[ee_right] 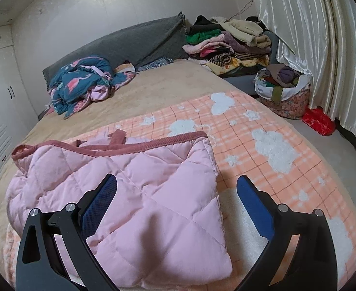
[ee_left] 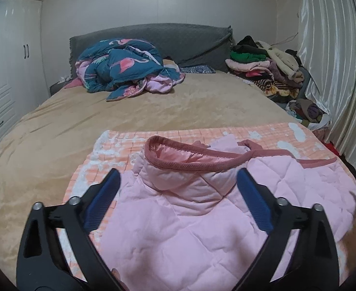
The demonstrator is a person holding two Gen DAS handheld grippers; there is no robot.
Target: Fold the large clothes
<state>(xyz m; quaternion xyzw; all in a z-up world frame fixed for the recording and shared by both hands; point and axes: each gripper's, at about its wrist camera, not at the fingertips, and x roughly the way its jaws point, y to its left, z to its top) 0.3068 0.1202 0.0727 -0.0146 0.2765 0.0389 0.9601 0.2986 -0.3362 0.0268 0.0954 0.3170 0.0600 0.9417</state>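
Loosely folded quilted pink jacket (ee_right: 134, 194), fleecy checked blanket (ee_right: 262, 145), both tools (ee_left: 179, 181) (ee_right: 176, 186) spread, empty.

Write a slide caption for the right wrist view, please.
Open right hand-held gripper above folded pink quilted jacket on plaid blanket.

1. Pink jacket (ee_right: 134, 194): quilted cloth, soft matt shell; glossy satin lining (ee_left: 175, 155); ribbed corduroy-like trim (ee_right: 119, 145).
2. Peach blanket (ee_right: 262, 145): fleecy, fuzzy white patches.
3. Bed cover (ee_left: 153, 111): tan plush, matt.
4. Left claw (ee_left: 179, 190), right claw (ee_right: 176, 194): matt black plastic arms, textured blue pads (ee_right: 255, 208), shiny metal pins.
5. Curtain (ee_right: 311, 36): glossy satin.
6. Wardrobe (ee_left: 5, 60): smooth, glossy white.
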